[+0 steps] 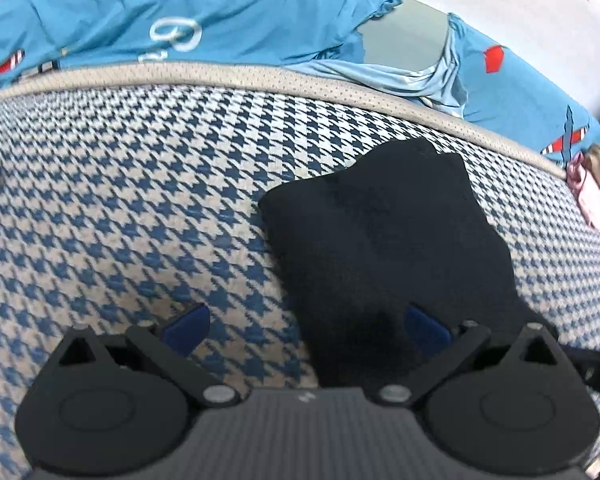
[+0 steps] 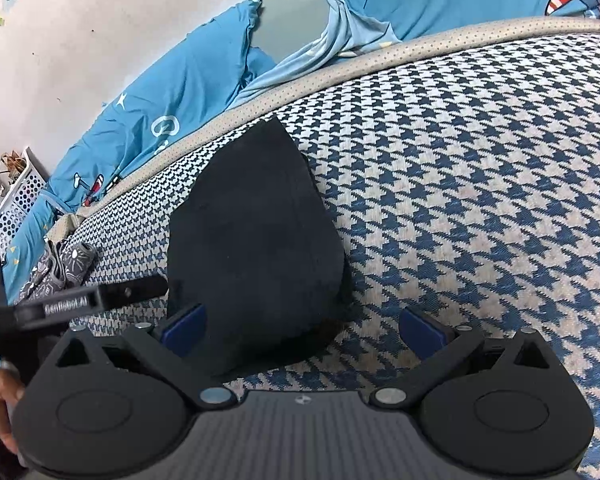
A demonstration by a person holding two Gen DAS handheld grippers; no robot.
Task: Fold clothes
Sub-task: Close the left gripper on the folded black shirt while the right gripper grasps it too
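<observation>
Closest to each lens, both claws stood spread with nothing between their blue pads: the left claw (image 1: 305, 330) hung low over the near left edge of a black garment (image 1: 384, 236), and the right claw (image 2: 302, 330) hung over its near right edge. That garment lay as a compact, several-sided bundle on the houndstooth-patterned mattress (image 1: 132, 184), just short of the beige piped border (image 1: 260, 76); from the right wrist view its layers looked doubled over, though the dark cloth hid any crease, so I could not be sure.

As I judged it, the scene fitted either a piece already folded and just let go, or one about to be pinched for a further fold. Either way, any grip would call for closing on an edge cleanly, taking all layers together without dragging the bundle.

Farther left, grey patterned clothes (image 2: 62, 270) lay near the mattress edge. Beyond the border sat a blue printed quilt (image 1: 180, 12) and a pale wall (image 2: 100, 20).
</observation>
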